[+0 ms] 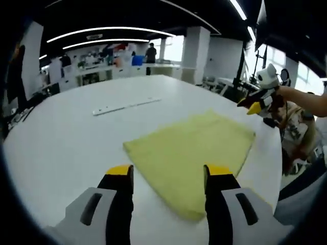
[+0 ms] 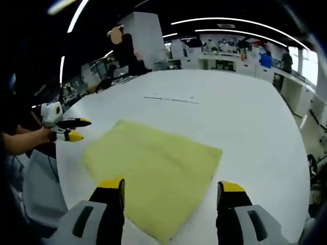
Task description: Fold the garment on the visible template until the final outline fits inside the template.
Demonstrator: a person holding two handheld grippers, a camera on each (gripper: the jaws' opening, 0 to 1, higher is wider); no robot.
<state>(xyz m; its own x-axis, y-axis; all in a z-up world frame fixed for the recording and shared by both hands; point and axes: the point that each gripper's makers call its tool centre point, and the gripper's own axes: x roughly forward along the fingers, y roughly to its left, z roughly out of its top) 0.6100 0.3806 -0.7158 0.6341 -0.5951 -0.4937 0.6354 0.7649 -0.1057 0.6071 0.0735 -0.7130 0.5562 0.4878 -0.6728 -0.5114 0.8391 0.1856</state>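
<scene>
Ahead of your left claw [image 1: 165, 173], jaws wide, empty: yellow garment [image 1: 196, 150] flat on white tabletop [image 1: 76, 138], right claw [image 1: 255, 106] beyond far corner. Right gripper view: right claw [image 2: 170, 190] wide, empty, over near edge; left claw [image 2: 76, 129] apart at side. Pinch matching corners together, fold evenly.

The tabletop [image 1: 66, 138] lies bare on all sides of the folded cloth [image 1: 191, 153]. A thin strip [image 1: 126, 106] lies well beyond it. Both tools hang above, apart, jaws spread.
</scene>
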